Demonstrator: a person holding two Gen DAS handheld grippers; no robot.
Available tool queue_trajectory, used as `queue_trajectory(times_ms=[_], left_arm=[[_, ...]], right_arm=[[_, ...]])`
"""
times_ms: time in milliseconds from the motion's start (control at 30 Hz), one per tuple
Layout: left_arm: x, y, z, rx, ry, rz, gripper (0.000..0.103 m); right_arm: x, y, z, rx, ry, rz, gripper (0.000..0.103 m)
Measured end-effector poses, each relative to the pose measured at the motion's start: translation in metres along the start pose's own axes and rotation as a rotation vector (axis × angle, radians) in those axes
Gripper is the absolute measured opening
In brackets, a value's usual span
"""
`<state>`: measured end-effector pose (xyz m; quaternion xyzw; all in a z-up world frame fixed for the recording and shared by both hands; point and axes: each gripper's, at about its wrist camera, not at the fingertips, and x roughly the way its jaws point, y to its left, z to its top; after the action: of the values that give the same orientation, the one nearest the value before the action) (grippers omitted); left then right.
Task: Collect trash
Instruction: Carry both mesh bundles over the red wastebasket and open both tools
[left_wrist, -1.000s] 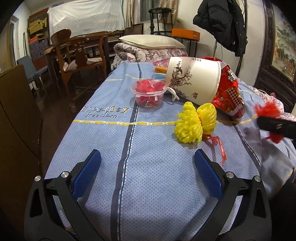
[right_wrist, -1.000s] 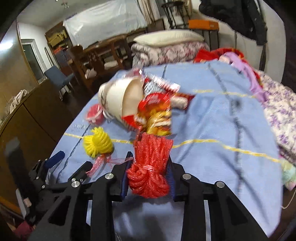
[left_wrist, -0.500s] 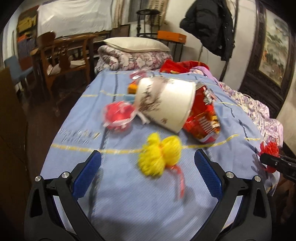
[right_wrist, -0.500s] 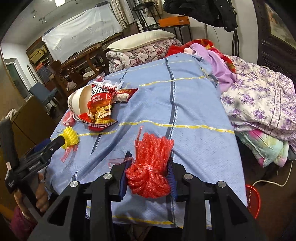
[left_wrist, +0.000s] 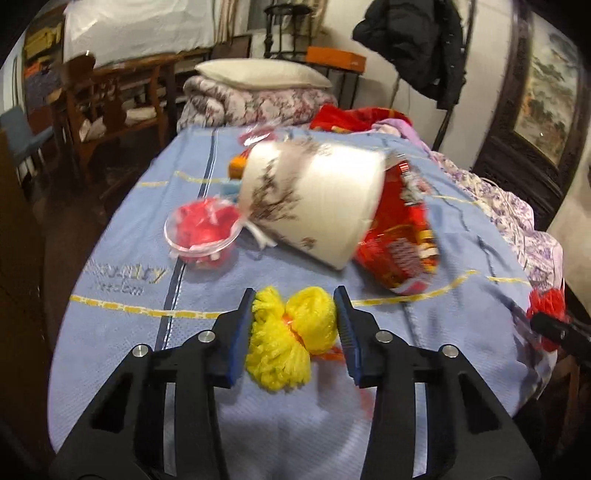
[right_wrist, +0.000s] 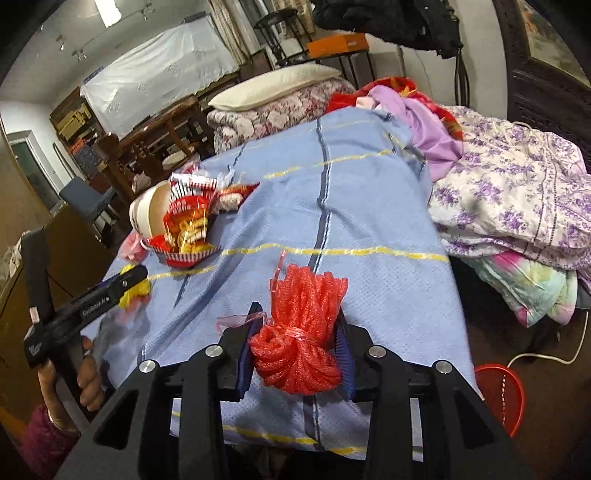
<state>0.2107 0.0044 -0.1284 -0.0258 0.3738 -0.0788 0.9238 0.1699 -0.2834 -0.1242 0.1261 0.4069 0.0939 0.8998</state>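
While the left gripper (left_wrist: 293, 325) is closing its blue pads onto the yellow foam net bundle (left_wrist: 291, 332) lying on the blue bedspread (left_wrist: 443, 295), the right gripper (right_wrist: 295, 343) is pinching the red foam net bundle (right_wrist: 299, 332) over the same cover. Further back, a tipped white bucket (left_wrist: 314, 199) lies touching a red snack bag (left_wrist: 402, 240), with a clear cup of red scraps (left_wrist: 203, 232) just beside it. Red basket (right_wrist: 498, 395) sits on the floor.

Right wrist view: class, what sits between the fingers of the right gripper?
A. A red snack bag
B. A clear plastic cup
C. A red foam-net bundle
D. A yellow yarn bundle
C: the red foam-net bundle, tied at its middle, is clamped between the blue pads of the right gripper.
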Motion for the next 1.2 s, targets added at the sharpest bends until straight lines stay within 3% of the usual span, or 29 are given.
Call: queue_trajectory(times_ms=[333,633,833,1067,1200], left_arm=[[-0.048,-0.048,0.005,0.071,-0.053,-0.123,0.041],[-0.068,-0.138,0.007,0.208,-0.051,-0.272,0.041],[-0.061,-0.211,-0.001,0.304,0.005,-0.385,0.041],[-0.047,-0.289,-0.014,0.434,0.05,-0.472,0.041],[-0.035,-0.316,-0.022,0.473,0.081,-0.497,0.041]], right_arm=[[-0.061,-0.043,-0.002,0.096,-0.106,-0.031,0.037],[-0.112,-0.128,-0.035,0.281,-0.13,-0.086,0.037],[-0.128,-0.199,-0.064,0.441,-0.099,-0.145,0.037],[-0.108,-0.261,-0.09,0.551,-0.011,-0.21,0.037],[-0.086,-0.278,-0.103,0.569,0.066,-0.232,0.053]])
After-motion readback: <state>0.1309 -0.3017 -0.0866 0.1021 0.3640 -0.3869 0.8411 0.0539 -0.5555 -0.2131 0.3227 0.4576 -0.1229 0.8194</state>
